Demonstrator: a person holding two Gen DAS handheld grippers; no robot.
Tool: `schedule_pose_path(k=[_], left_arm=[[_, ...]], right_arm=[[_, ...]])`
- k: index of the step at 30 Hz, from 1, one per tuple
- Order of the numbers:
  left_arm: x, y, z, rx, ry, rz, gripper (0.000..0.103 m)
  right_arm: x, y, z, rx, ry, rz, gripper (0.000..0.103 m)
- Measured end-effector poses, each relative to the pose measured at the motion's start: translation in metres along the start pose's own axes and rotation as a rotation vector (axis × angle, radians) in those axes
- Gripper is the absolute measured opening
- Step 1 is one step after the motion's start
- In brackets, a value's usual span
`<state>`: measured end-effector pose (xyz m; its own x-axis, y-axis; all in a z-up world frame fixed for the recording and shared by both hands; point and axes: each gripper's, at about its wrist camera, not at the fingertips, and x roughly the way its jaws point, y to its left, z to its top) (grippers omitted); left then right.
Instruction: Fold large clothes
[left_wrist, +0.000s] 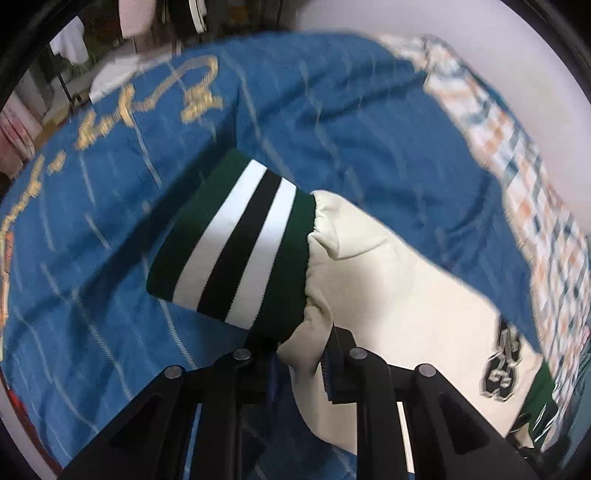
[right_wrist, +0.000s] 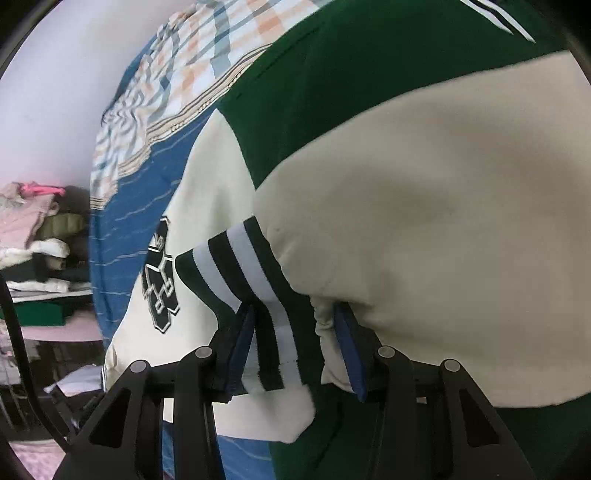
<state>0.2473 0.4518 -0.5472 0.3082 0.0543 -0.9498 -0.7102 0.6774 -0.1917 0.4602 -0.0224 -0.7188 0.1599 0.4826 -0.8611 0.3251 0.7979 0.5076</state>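
1. Down at the bottom centre of the left wrist view, the left hand-held gripper (left_wrist: 301, 363) pinches the cream sleeve (left_wrist: 388, 280) of a varsity-style jacket, just behind its cuff; only the right finger pad (left_wrist: 334, 363) shows clearly, pressed against bunched cream cloth, while the other pad is hidden under the fabric.
2. The striped cuff (left_wrist: 236, 243), dark green with white and black bands, juts toward the middle of the frame, lifted above a blue bedspread (left_wrist: 110, 221) that fills the left and upper part.
3. Gold script (left_wrist: 195, 92) is printed on the bedspread at upper left, blurred and unreadable.
4. A black-and-white patch (left_wrist: 502, 365) sits on the cream cloth at lower right, and a checked blanket (left_wrist: 517, 147) runs along the right edge beside a pale wall.
5. Across in the right wrist view, the right hand-held gripper (right_wrist: 295, 350) is closed on the other striped cuff (right_wrist: 258, 295) and gathered cream cloth, its blue pads (right_wrist: 242, 350) set narrowly apart with fabric between them.
6. The jacket (right_wrist: 424, 184) fills the centre and right, green body above, cream sleeve below, lying over the blue bedspread (right_wrist: 140, 221).
7. Its chest patch (right_wrist: 159, 280) shows left of centre.
8. Piled clothes (right_wrist: 40, 236) sit on a shelf at the left edge, and the checked blanket (right_wrist: 177, 55) lies at the upper left.
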Motion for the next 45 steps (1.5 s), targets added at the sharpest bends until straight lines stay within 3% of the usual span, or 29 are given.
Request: schedule_pose_path(k=[3,5,7,9,11,14,15,22,24,30,33,37,40,45], left_arm=[[0.031,0.009,-0.006,-0.048,0.083,-0.06,0.033],[0.033,0.014,-0.011,-0.083,0.045,-0.112,0.038],[0.033,0.011,-0.017,-0.082,0.035,-0.107,0.039],[0.023,0.005,-0.019,-0.079,-0.003,-0.092,0.036],[0.004,-0.002,-0.021,-0.061,-0.05,-0.043,0.012],[-0.027,-0.027,-0.02,0.039,-0.143,0.045,0.01],[-0.036,-0.035,-0.019,0.081,-0.173,0.07,0.01],[-0.106,-0.129,-0.048,0.47,-0.405,0.224,0.009],[-0.124,-0.155,-0.072,0.568,-0.448,0.219,0.009],[-0.16,-0.231,-0.125,0.731,-0.496,0.159,0.008],[-0.172,-0.278,-0.16,0.774,-0.471,0.098,0.008],[-0.189,-0.349,-0.226,0.83,-0.375,-0.023,0.008],[-0.19,-0.41,-0.293,0.883,-0.28,-0.124,0.008],[-0.17,-0.484,-0.391,0.968,-0.144,-0.211,0.008]], right_arm=[[-0.011,0.004,0.0,-0.041,0.034,-0.016,0.051],[-0.03,0.004,-0.006,-0.075,0.026,-0.103,0.065],[-0.05,0.001,-0.013,-0.103,-0.02,-0.199,0.078],[-0.066,0.001,-0.019,-0.14,-0.071,-0.351,0.079],[-0.077,-0.003,-0.027,-0.187,-0.122,-0.555,0.081],[-0.08,-0.017,-0.031,-0.182,-0.136,-0.703,0.083],[-0.082,-0.023,-0.031,-0.177,-0.127,-0.716,0.083],[-0.088,-0.028,-0.032,-0.2,-0.163,-0.744,0.084],[-0.09,-0.028,-0.033,-0.211,-0.178,-0.74,0.084],[-0.106,-0.037,-0.03,-0.192,-0.174,-0.626,0.084],[-0.131,-0.055,-0.026,-0.171,-0.186,-0.58,0.084],[-0.173,-0.099,-0.014,-0.115,-0.198,-0.538,0.084],[-0.213,-0.152,-0.001,-0.045,-0.208,-0.526,0.084],[-0.273,-0.247,0.011,0.079,-0.231,-0.531,0.084]])
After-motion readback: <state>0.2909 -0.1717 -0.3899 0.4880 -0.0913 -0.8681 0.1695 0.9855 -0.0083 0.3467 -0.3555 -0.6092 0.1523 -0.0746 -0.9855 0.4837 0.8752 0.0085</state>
